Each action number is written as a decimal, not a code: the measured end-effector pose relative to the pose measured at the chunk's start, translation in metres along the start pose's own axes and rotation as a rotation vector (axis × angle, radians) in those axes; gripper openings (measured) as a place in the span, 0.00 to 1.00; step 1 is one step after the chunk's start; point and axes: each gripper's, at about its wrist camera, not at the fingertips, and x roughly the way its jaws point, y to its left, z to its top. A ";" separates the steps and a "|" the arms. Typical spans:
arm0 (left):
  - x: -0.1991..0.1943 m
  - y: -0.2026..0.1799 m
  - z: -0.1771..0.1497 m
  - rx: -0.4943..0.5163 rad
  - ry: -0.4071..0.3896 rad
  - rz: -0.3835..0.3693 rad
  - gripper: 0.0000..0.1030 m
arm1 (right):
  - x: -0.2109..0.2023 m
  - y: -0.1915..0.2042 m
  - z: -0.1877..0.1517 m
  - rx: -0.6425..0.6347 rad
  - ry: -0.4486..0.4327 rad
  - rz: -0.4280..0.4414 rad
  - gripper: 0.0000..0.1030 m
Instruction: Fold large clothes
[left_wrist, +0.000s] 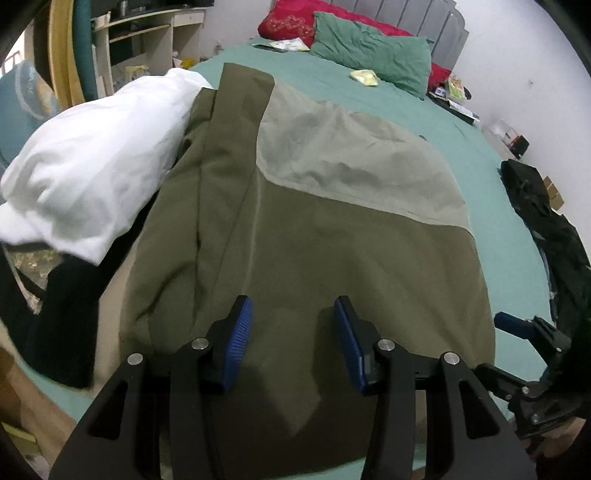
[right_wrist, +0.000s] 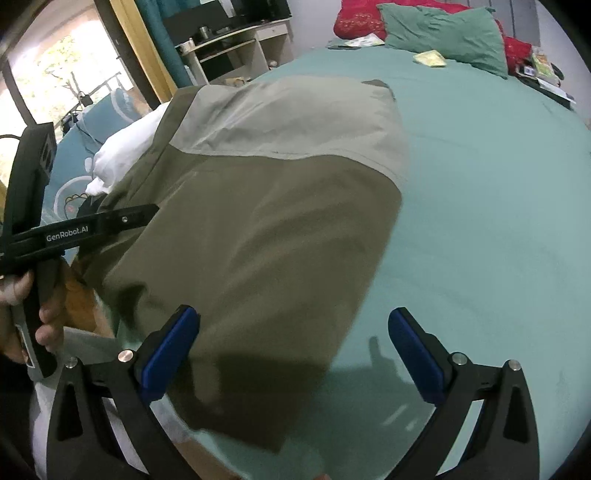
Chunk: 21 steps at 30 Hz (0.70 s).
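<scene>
An olive-green garment (left_wrist: 295, 243) with a lighter grey-green upper panel (left_wrist: 354, 158) lies spread flat on the teal bed sheet (left_wrist: 491, 206). It also shows in the right wrist view (right_wrist: 258, 229). My left gripper (left_wrist: 293, 314) hovers open and empty over the garment's near hem. My right gripper (right_wrist: 293, 332) is wide open and empty above the garment's near right corner, one finger (right_wrist: 173, 343) over the cloth and the other (right_wrist: 413, 350) over bare sheet. The left gripper's body (right_wrist: 81, 229) shows at the left of the right wrist view.
A white pillow or bundle (left_wrist: 92, 166) lies left of the garment, with dark clothing (left_wrist: 55, 317) below it. A green pillow (left_wrist: 373, 51) and red bedding (left_wrist: 291, 18) sit at the headboard. Dark clothes (left_wrist: 546, 229) are piled at the bed's right edge. Shelves (left_wrist: 147, 33) stand far left.
</scene>
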 end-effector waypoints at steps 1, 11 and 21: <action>-0.004 0.000 -0.003 -0.005 -0.008 0.002 0.48 | -0.004 -0.001 -0.004 0.005 0.003 -0.005 0.99; -0.045 -0.018 -0.037 -0.050 -0.102 -0.039 0.48 | -0.041 -0.022 -0.048 0.078 0.024 -0.020 0.99; -0.072 -0.074 -0.078 -0.016 -0.103 -0.026 0.48 | -0.095 -0.051 -0.077 0.125 -0.023 -0.066 0.99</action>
